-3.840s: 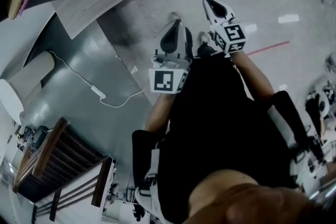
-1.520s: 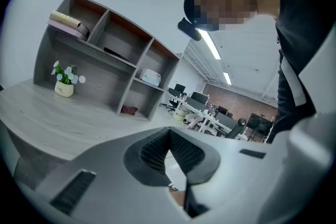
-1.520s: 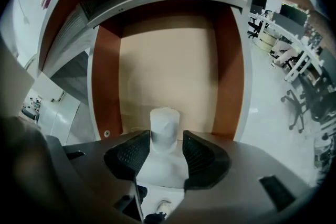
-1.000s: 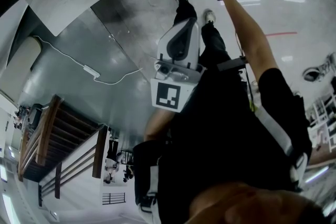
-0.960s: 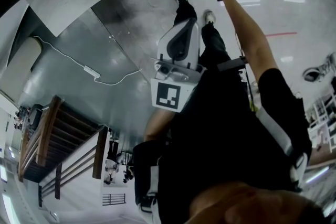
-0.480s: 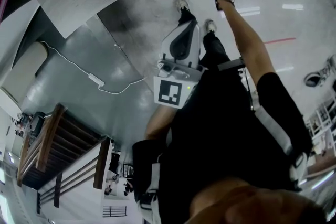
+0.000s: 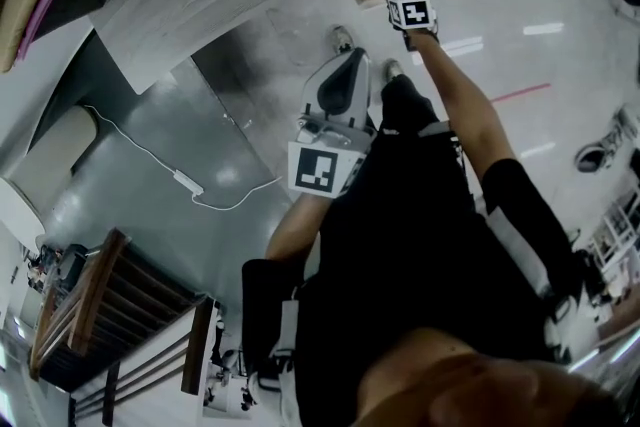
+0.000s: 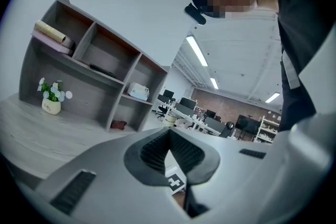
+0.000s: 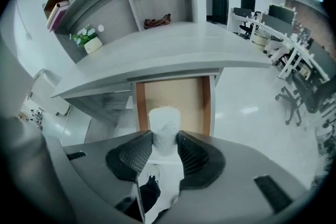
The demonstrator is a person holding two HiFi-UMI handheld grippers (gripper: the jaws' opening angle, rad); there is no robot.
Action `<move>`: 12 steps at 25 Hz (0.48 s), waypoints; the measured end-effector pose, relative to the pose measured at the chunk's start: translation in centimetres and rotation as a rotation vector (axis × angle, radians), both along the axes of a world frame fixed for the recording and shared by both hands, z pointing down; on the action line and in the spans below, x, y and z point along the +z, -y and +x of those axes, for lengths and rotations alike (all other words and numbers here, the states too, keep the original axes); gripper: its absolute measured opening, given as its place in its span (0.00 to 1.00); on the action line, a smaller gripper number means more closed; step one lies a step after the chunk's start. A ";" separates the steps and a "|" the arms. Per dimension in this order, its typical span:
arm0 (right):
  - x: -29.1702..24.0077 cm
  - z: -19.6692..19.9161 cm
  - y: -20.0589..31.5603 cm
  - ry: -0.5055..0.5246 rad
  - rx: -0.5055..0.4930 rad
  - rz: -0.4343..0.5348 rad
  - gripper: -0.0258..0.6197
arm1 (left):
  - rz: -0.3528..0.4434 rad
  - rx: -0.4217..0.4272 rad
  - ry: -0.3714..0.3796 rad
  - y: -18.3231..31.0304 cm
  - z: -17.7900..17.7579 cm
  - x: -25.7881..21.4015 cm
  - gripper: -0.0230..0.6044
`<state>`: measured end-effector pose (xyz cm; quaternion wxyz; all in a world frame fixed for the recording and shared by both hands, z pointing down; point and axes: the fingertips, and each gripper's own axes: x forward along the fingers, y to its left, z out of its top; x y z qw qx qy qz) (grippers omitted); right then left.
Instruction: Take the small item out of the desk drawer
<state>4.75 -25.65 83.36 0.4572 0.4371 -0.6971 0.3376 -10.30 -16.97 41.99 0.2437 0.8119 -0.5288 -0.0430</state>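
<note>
While right tool grips it, small item points along jaws.

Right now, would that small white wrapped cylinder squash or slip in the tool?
Probably light: the small white wrapped cylinder stands upright between the right tool's pads. Its creased, fuzzy-looking wrap suggests slight give, not slipperiness.

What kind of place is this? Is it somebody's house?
Most likely an office, not a house. Beyond the curved desk with its shelves there are rows of desks with computer screens and wheeled office chairs, under long ceiling lights.
</note>
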 end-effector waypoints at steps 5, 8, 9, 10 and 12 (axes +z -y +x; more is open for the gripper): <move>-3.4 0.0 0.0 0.026 0.003 0.023 0.27 | 0.030 -0.007 0.012 0.4 -0.2 -1.5 0.02; -5.1 0.0 0.1 0.045 -0.012 0.039 0.27 | 0.052 -0.021 0.021 0.5 0.0 -2.5 0.02; -5.7 0.1 0.0 0.052 -0.014 0.042 0.27 | 0.058 -0.026 0.026 0.4 0.1 -2.8 0.02; -6.3 0.1 0.0 0.061 -0.016 0.045 0.27 | 0.062 -0.031 0.032 0.3 0.2 -3.0 0.02; -7.6 0.1 0.1 0.084 -0.019 0.055 0.27 | 0.066 -0.044 0.040 0.2 0.4 -3.5 0.02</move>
